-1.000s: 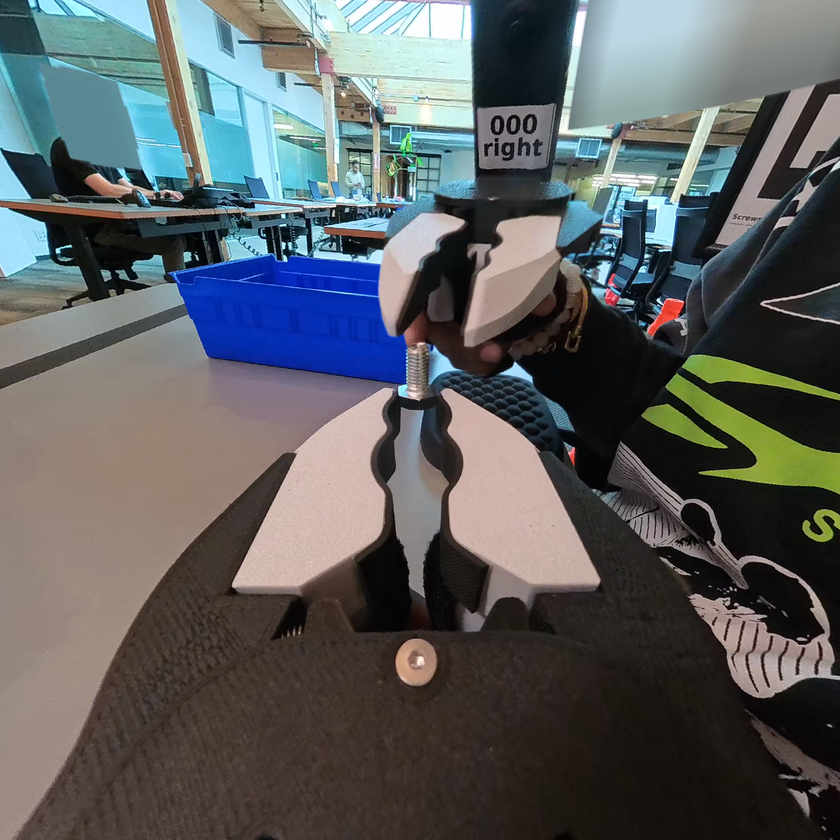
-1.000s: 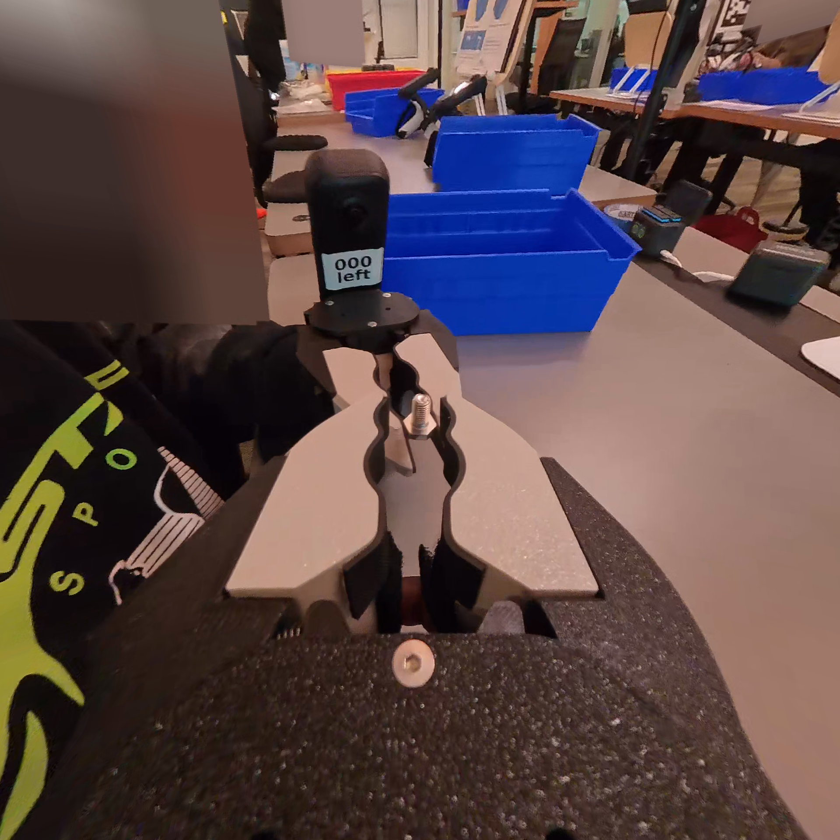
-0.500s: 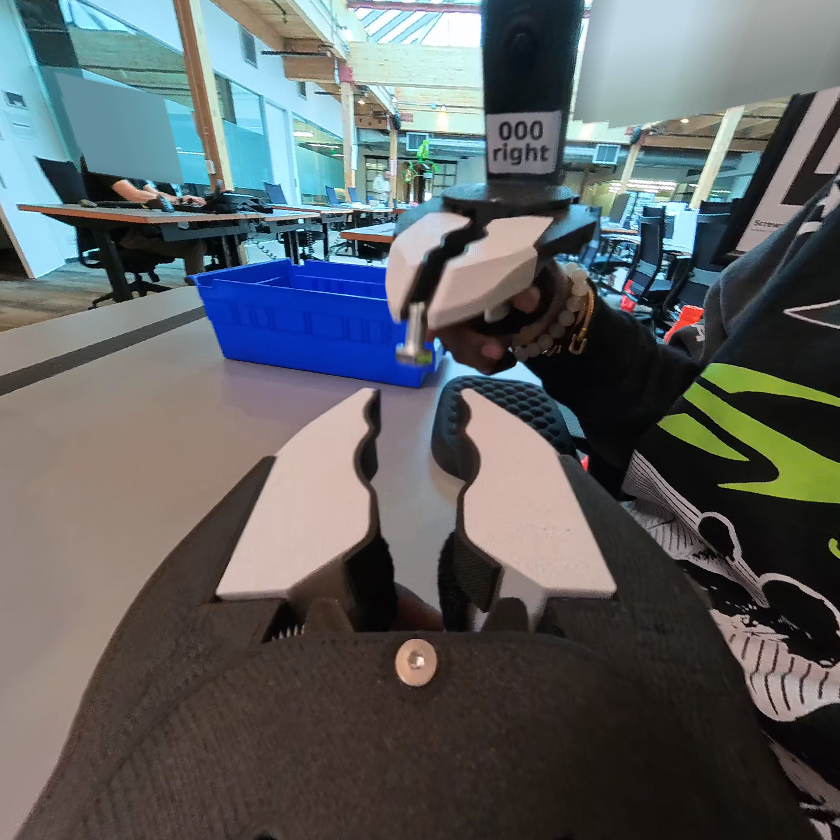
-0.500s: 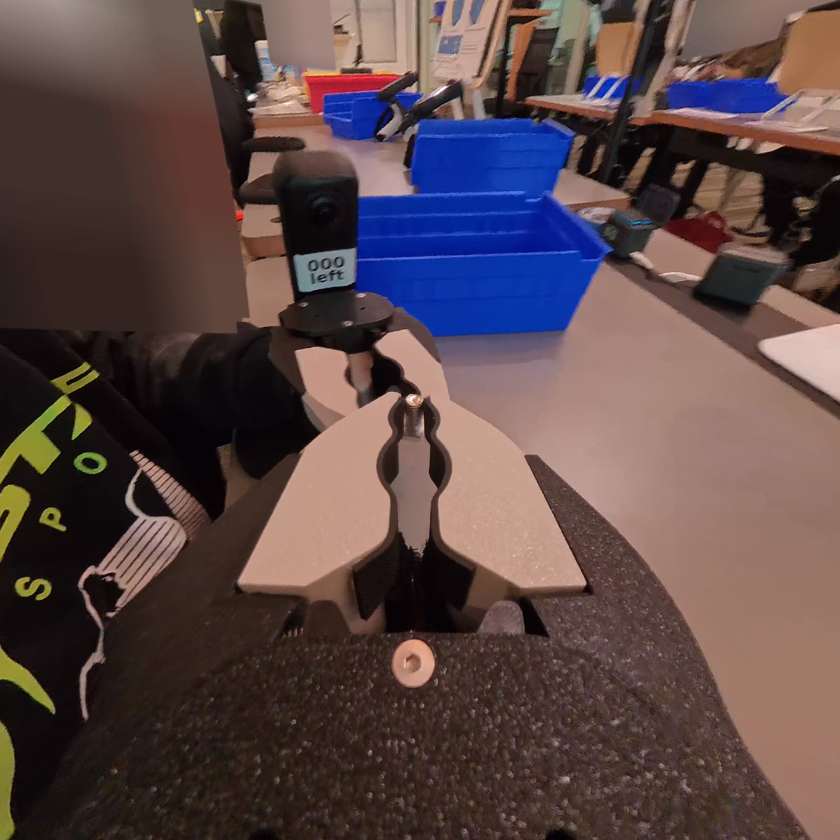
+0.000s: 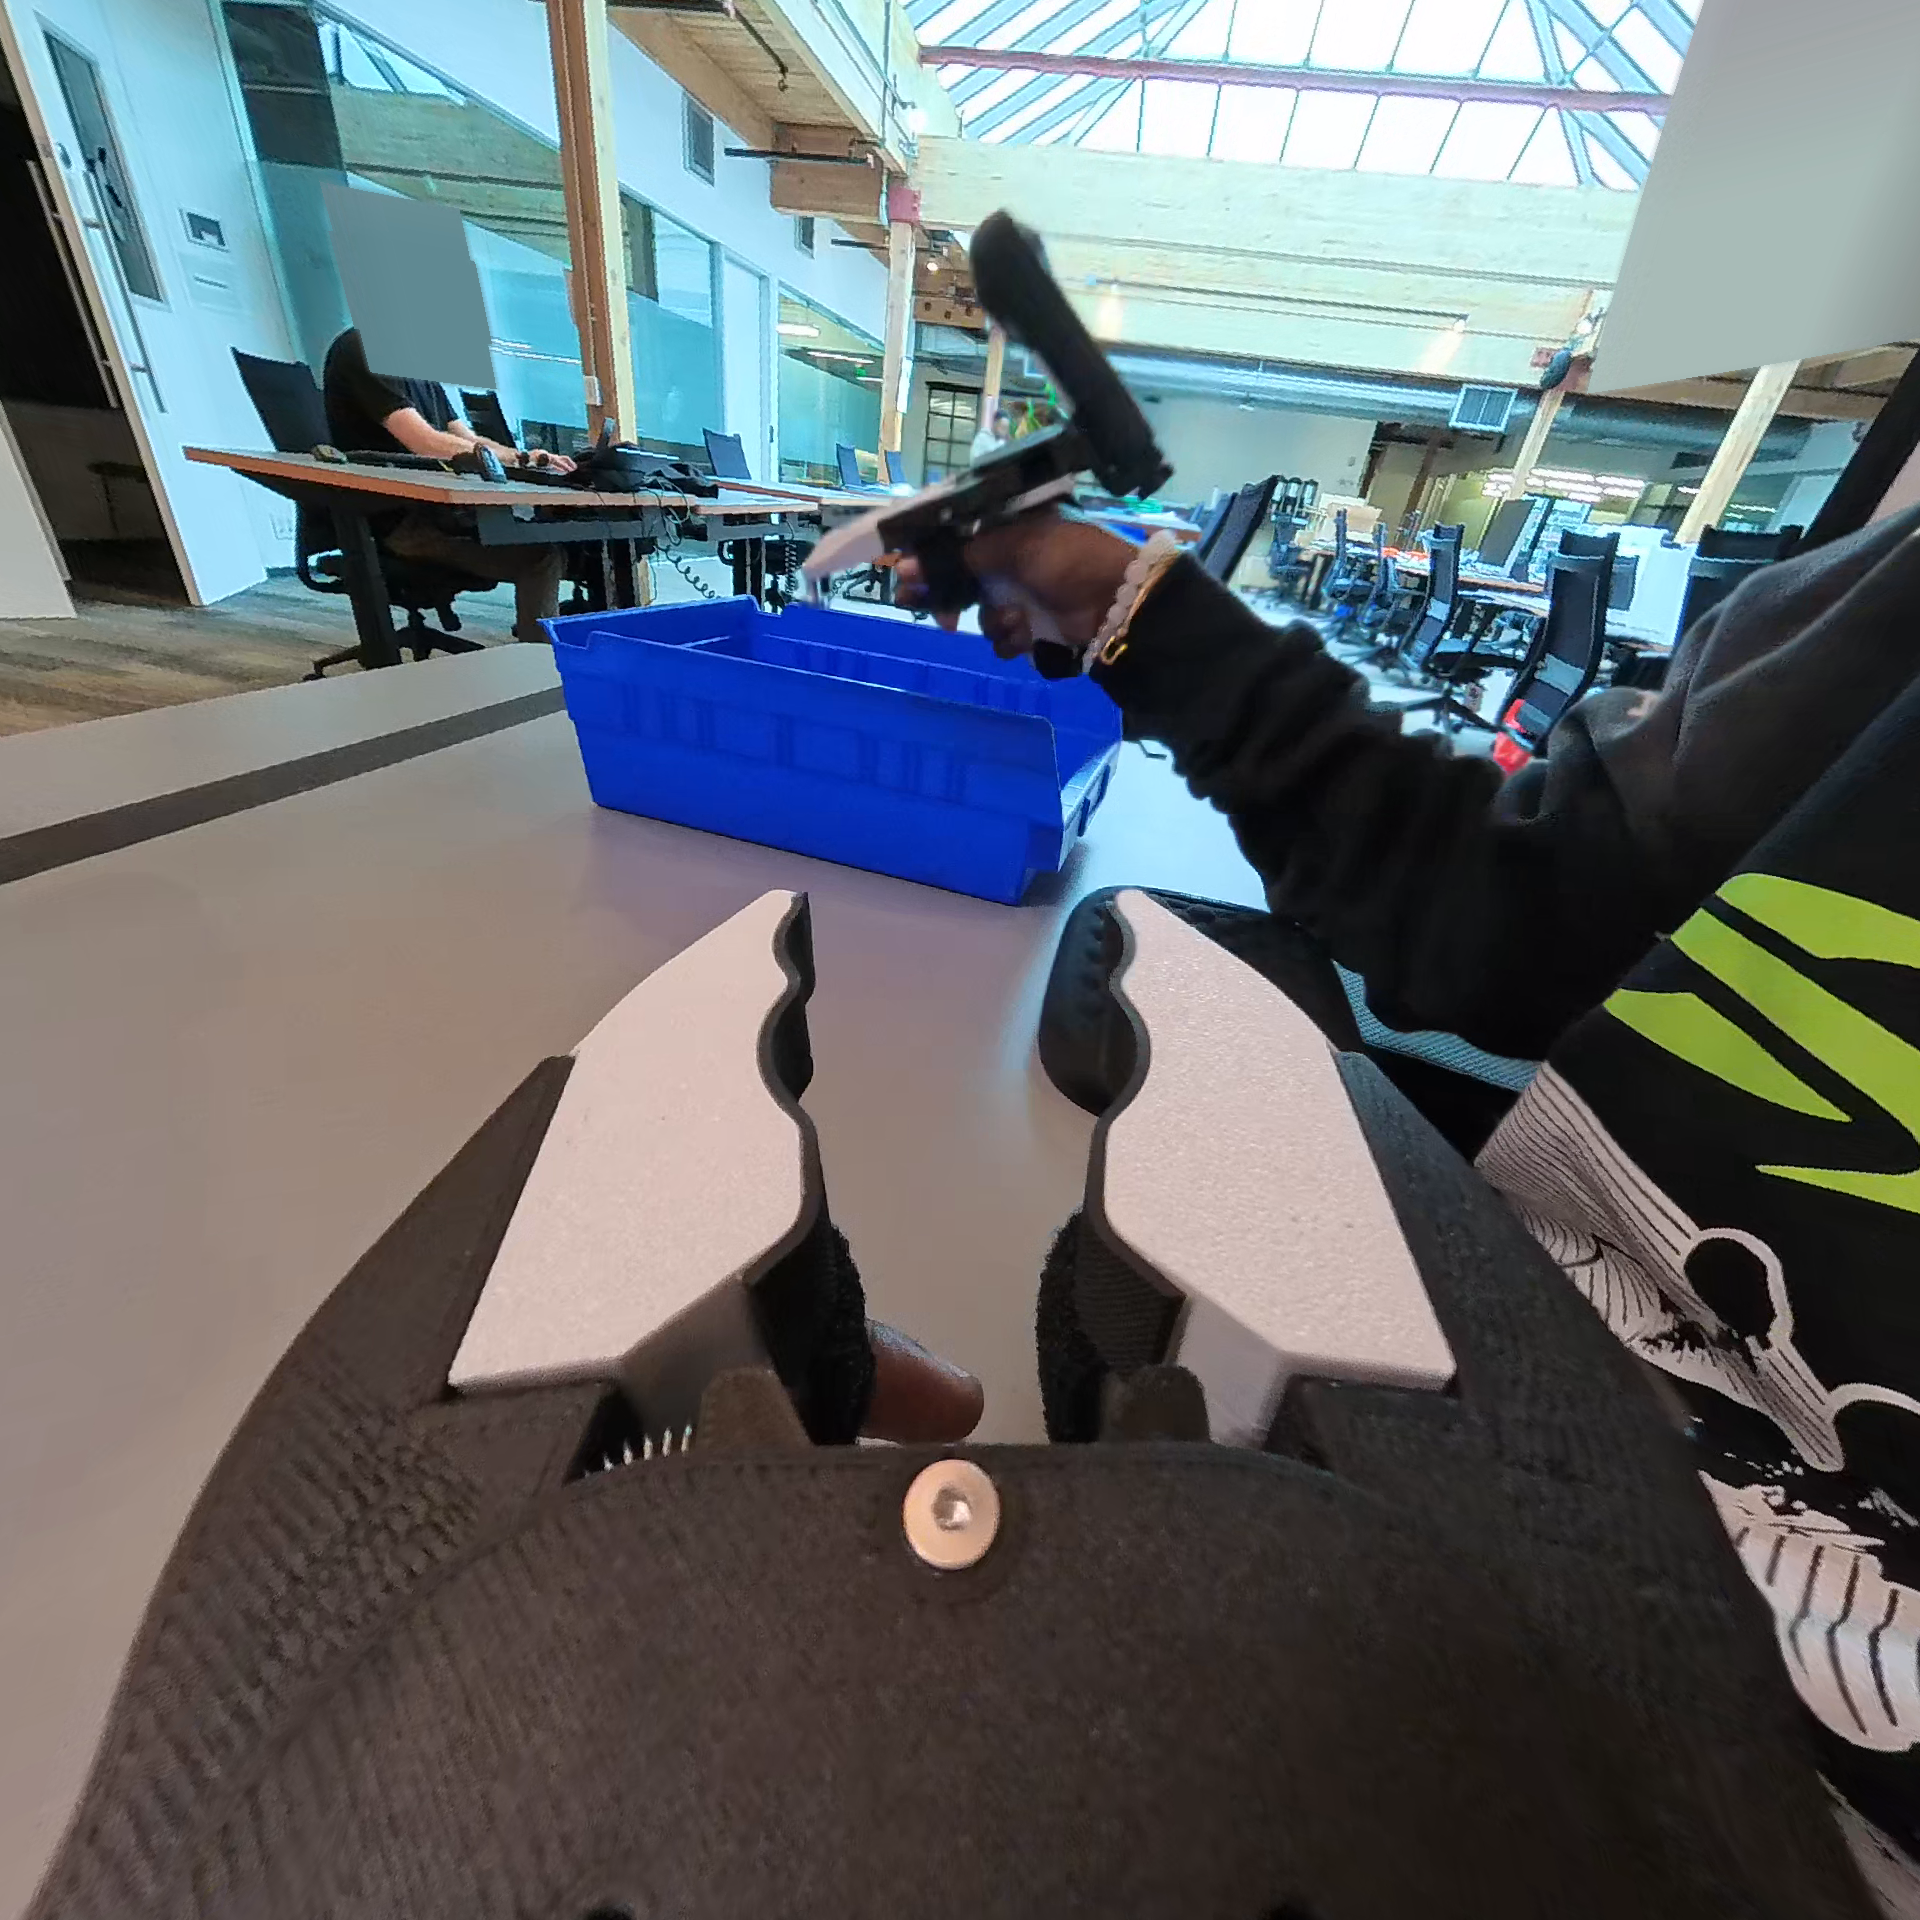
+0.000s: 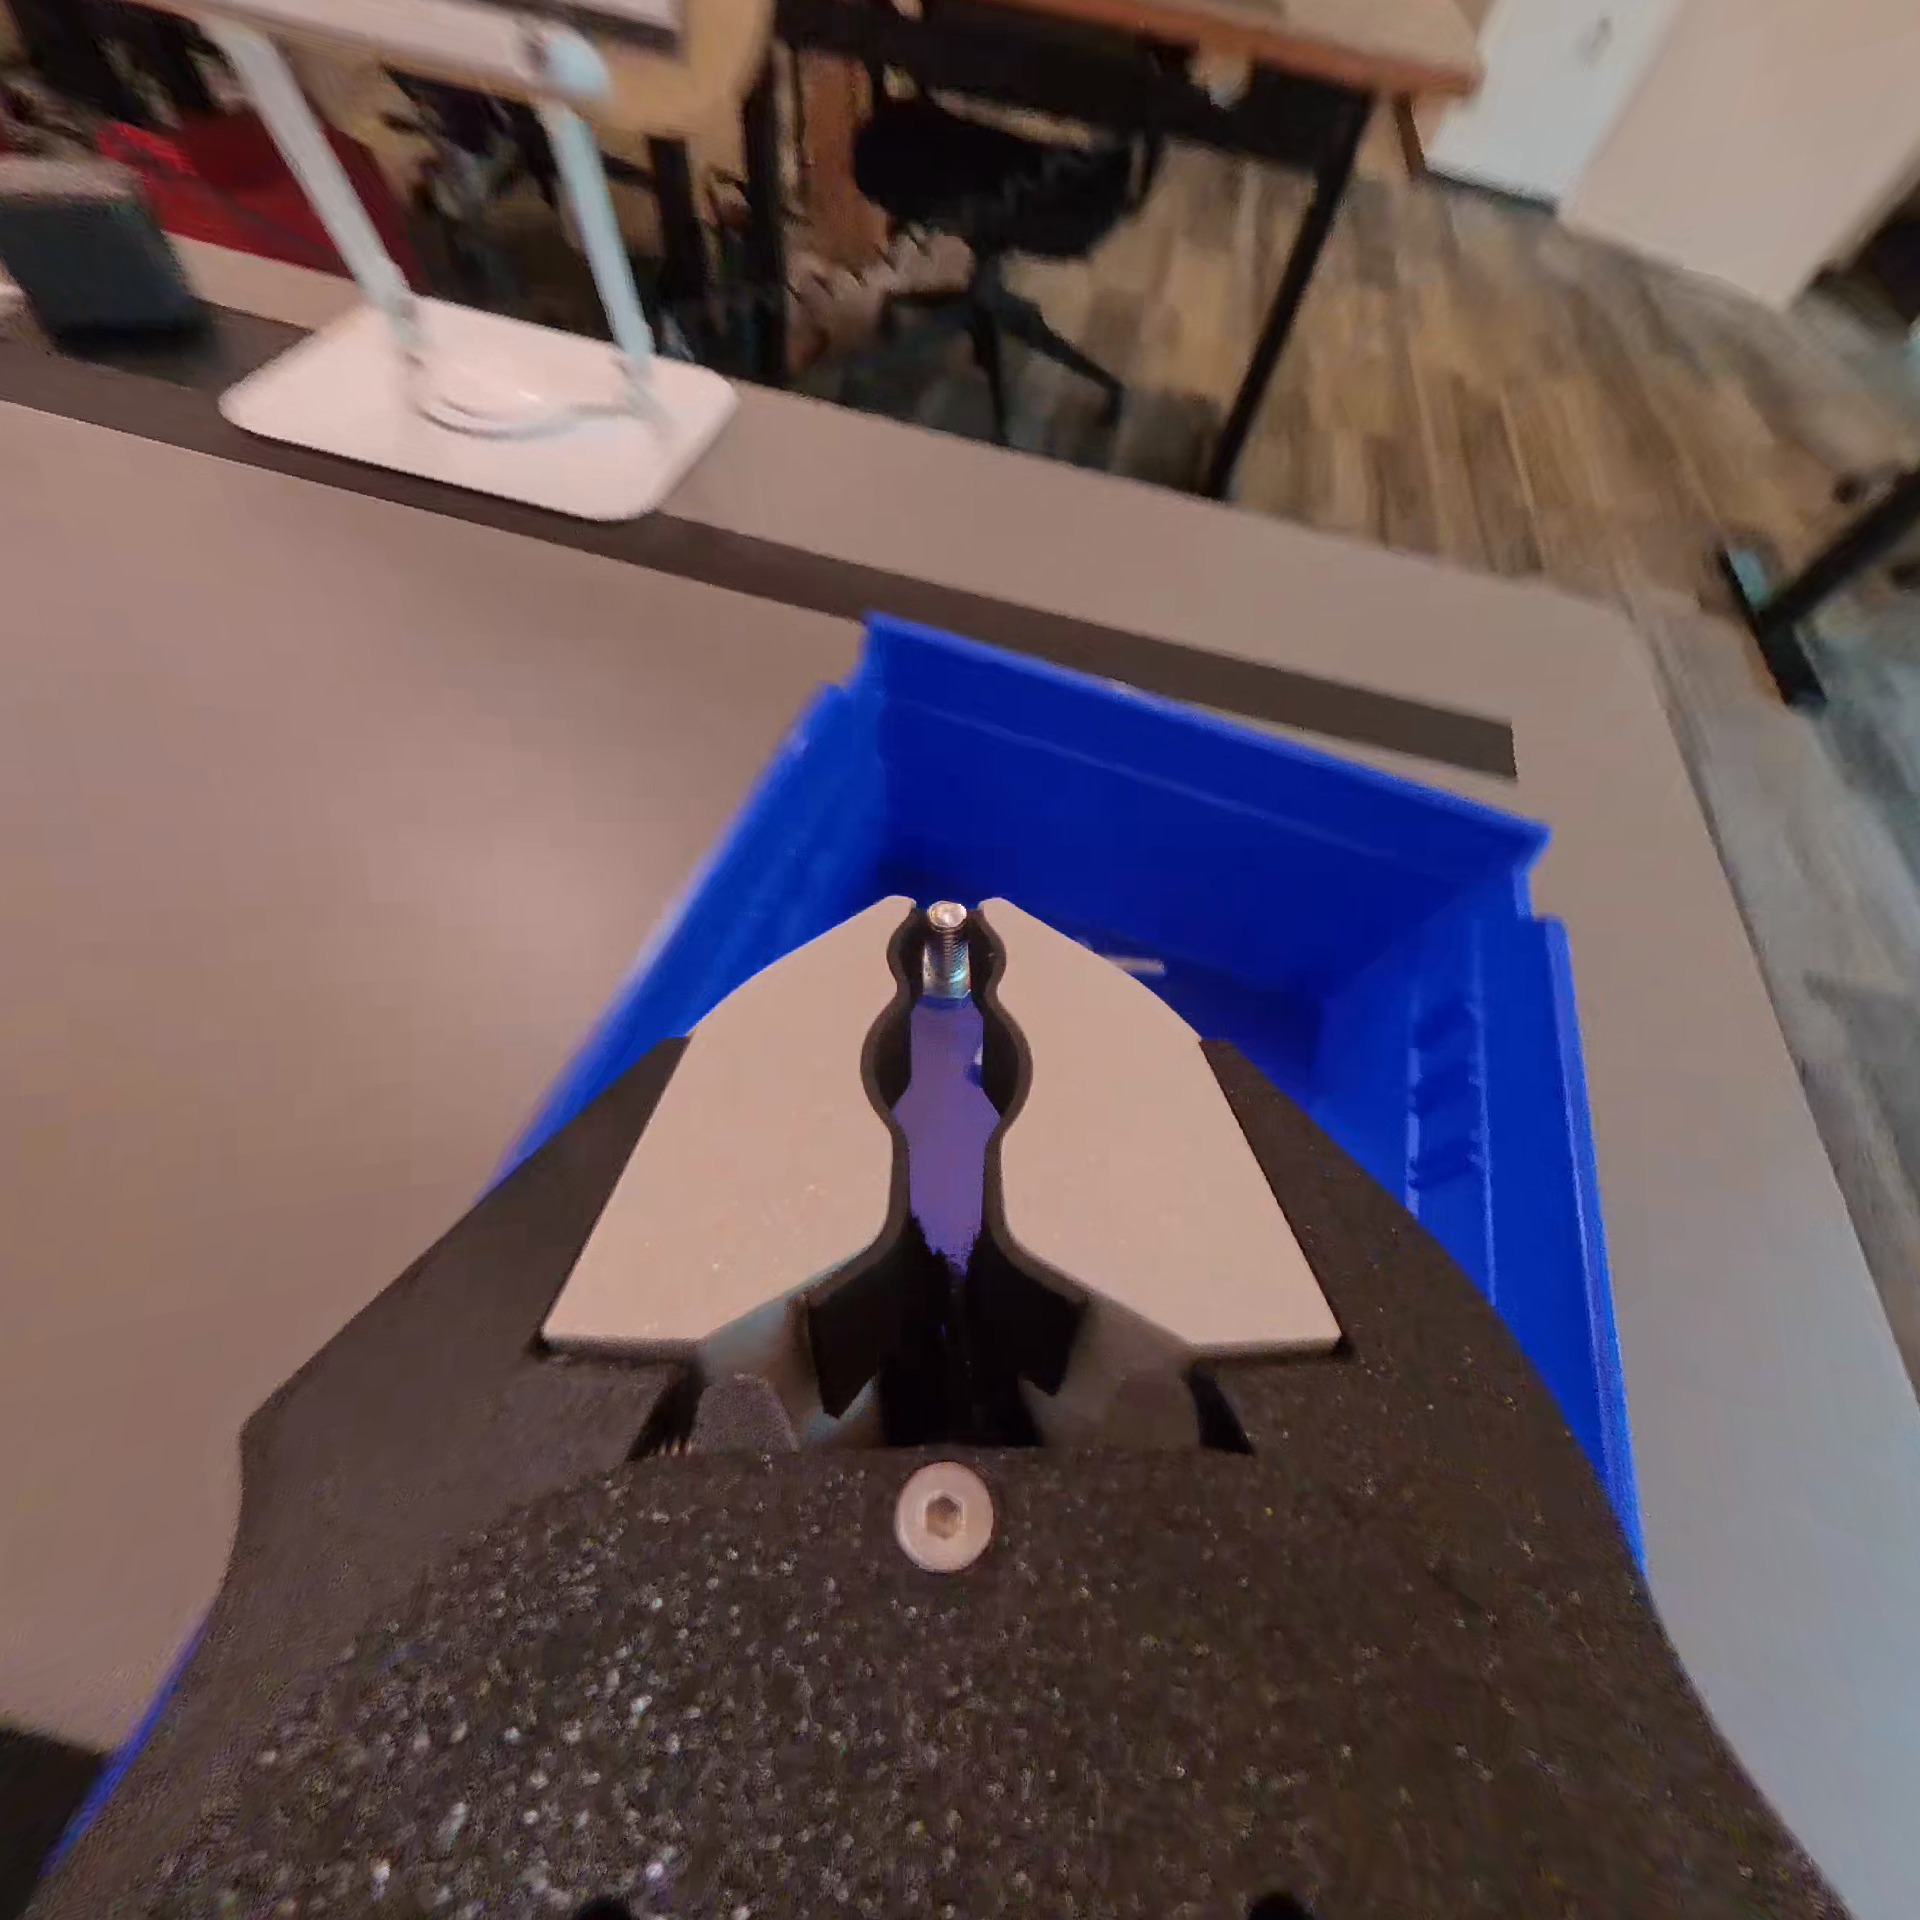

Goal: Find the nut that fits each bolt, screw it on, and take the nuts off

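Two grippers, one bolt. The right gripper, tipped downward above the blue bin, has its fingertips closed on the threaded shank of a small silver bolt; both pads press against it and its head end lies toward the camera. Whether a nut is threaded onto it cannot be told. The left gripper hangs low over the grey table, its jaws spread wide with nothing between them. In the left wrist view the right gripper appears blurred above the bin's near rim, held by a hand in a dark sleeve. No loose nuts or other bolts can be made out in the visible part of the bin. The step in hand looks like dropping this bolt into the bin. The next move calls for spreading the right fingers while the bolt is inside the walls, then fetching another piece.
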Motion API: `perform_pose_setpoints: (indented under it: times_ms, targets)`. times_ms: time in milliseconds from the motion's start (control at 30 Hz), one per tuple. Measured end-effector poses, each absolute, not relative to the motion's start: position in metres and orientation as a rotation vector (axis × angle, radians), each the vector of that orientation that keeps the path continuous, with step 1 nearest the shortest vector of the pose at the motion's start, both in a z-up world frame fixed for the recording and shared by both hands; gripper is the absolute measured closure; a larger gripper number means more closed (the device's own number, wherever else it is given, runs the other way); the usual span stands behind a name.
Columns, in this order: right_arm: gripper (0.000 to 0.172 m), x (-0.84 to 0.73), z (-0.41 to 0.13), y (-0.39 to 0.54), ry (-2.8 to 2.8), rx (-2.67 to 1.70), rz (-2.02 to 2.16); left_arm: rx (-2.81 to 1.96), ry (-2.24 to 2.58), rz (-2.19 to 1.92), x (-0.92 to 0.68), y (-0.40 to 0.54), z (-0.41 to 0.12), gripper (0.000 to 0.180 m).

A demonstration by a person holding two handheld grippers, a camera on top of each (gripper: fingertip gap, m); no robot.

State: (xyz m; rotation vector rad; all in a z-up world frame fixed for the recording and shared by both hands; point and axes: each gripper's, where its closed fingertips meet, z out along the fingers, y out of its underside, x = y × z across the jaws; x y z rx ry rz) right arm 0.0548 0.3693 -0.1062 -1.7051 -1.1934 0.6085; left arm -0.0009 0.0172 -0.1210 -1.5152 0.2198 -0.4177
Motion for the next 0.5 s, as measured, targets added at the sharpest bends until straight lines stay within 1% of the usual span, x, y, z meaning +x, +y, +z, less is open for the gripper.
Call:
perform_pose_setpoints:
  times_ms: [133, 233, 500]
  targets:
    - [0.163, 0.06, -0.161, 0.412, -1.156, -1.94, 0.513, -1.517, 0.21, -0.428, -0.002, 0.018, -0.121, 0.127]
    - [0.163, 0.063, -0.191, 0.428, -1.152, -2.057, 0.461, -1.518, 0.21, -0.427, -0.002, 0.018, -0.122, 0.127]
    - [0.163, 0.068, -0.215, 0.44, -1.138, -2.123, 0.402, -1.519, 0.201, -0.433, -0.003, 0.018, -0.122, 0.127]
